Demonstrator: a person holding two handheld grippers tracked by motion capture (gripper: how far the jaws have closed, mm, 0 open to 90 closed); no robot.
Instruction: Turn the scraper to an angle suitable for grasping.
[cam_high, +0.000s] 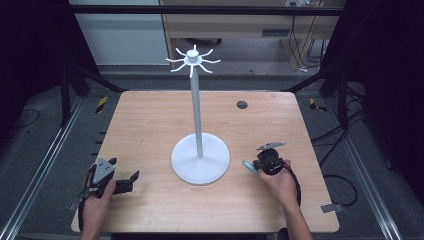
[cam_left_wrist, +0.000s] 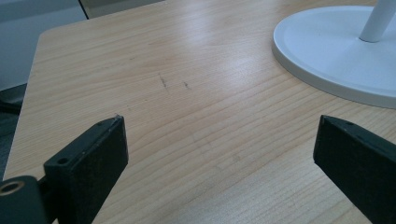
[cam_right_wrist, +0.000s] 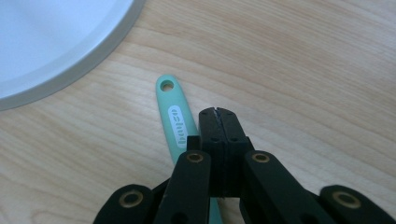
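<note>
Left claw (cam_high: 131, 178): rests low over the wooden surface (cam_high: 150, 125) near its front-left corner, jaws spread wide and empty, as the left gripper view confirms with bare wood between the two black jaws; it stands well apart from the work and need only keep out of the way. Centre: a white hook stand (cam_high: 199, 145), its round base (cam_left_wrist: 336, 51) flat on the surface and a crown of curved hooks (cam_high: 192, 60) at the top of an upright pole. Right claw (cam_high: 252, 168): held just beside the base's right edge, jaws pressed together; in the right gripper view the mint-green utensil handle (cam_right_wrist: 176, 122) runs under and alongside the closed jaws, its hanging hole (cam_right_wrist: 165, 86) free at the far end, but whether the jaws truly pinch the handle cannot be told. Judged step: hanging the utensil on a hook. To do it well, confirm a firm pinch below the hole, lift clear of the base, keep the hole unobstructed and facing a hook tip, then thread it on gently without knocking the pole.
</note>
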